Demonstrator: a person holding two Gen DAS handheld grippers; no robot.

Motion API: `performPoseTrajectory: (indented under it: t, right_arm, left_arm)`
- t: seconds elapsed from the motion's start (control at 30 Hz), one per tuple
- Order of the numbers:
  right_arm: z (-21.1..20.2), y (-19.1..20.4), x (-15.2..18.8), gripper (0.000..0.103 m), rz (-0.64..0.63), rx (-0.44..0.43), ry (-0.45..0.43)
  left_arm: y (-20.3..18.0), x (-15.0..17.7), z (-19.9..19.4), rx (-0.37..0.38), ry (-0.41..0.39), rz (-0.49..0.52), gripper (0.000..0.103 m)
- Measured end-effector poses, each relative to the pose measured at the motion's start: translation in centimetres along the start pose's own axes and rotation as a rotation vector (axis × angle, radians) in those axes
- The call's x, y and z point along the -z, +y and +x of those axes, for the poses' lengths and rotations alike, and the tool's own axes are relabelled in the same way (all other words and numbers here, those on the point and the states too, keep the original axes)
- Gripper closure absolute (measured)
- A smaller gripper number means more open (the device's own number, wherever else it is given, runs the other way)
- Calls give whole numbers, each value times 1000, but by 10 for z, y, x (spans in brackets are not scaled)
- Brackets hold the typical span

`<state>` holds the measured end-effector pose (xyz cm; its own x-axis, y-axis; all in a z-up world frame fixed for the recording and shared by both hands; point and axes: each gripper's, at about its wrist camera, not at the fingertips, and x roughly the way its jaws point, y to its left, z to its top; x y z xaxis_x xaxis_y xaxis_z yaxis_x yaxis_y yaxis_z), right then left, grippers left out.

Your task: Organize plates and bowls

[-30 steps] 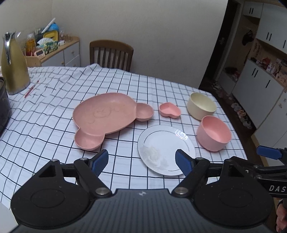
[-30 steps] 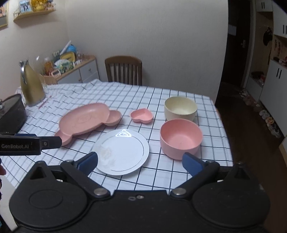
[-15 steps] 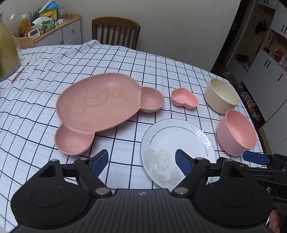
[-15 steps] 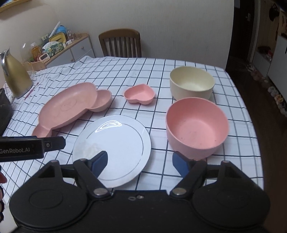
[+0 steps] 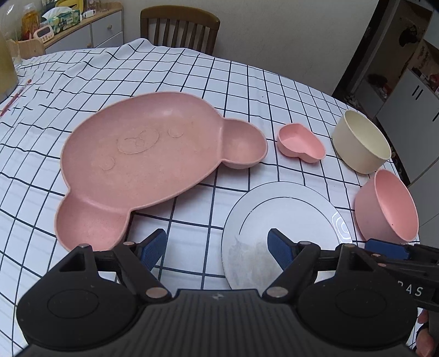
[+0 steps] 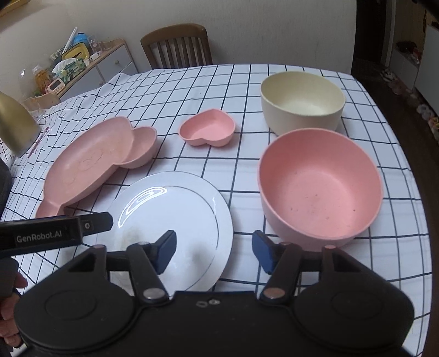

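Observation:
A pink bear-shaped plate [image 5: 142, 153] [image 6: 87, 162] lies on the checked tablecloth. A white round plate [image 5: 277, 219] [image 6: 175, 214] lies to its right. A small pink heart dish [image 5: 300, 144] [image 6: 208, 129], a cream bowl [image 5: 360, 141] [image 6: 301, 101] and a pink bowl [image 5: 389, 206] [image 6: 319, 186] stand further right. My left gripper [image 5: 216, 247] is open and empty, low over the near edges of the bear plate and white plate. My right gripper [image 6: 214, 252] is open and empty, between the white plate and the pink bowl.
A wooden chair [image 5: 179, 26] stands at the table's far side. A sideboard [image 6: 90, 66] with clutter is at the back left. A gold jug [image 6: 15, 123] and a pen [image 5: 15, 96] are at the table's left. The table's right edge drops to the floor.
Both grippers have moved forward and down toward the dishes, which now look larger. Both stay open. No dish has moved.

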<state>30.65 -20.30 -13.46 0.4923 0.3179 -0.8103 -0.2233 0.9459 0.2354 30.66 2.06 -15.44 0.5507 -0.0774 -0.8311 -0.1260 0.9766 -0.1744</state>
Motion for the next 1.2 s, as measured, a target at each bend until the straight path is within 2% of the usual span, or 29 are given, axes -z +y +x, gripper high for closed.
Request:
performPoseTrajectory:
  t: [0.07,0.2,0.27,0.37,0.5,0.6,0.7,0.87,1.2]
  right_arm:
    - [3,-2,0,50,9,-1,9]
    - [8,-7,-1,60,43,-16,25]
    - [10,-10,-1,65,52,-26,33]
    - [13,-12,-1,72,64,-37,41]
    - [16,-17,0,80,99,-58,59]
    - [16,-19,1,83,106,-65,58]
    - [16,-22,0,85,117,-73,62]
    - [17,-25,0,87,128,-84,66]
    - [14,-31,1,92,140,-100,76]
  left_arm:
    - [0,-1,2,28,9,-2,38]
    - [0,-3,6,53,13,-1,47]
    - [2,-4,9,62,21,-4,59]
    - [6,-5,12,72,31,-12,69]
    - [9,-6,14,115,41,-16,73]
    - [9,-5,17,123,53,-14,80]
    - [11,-5,20,104,57,-11,83]
    - [15,-3,22,137,67,-19,89]
    - [16,4,18,145,74,-40,91]
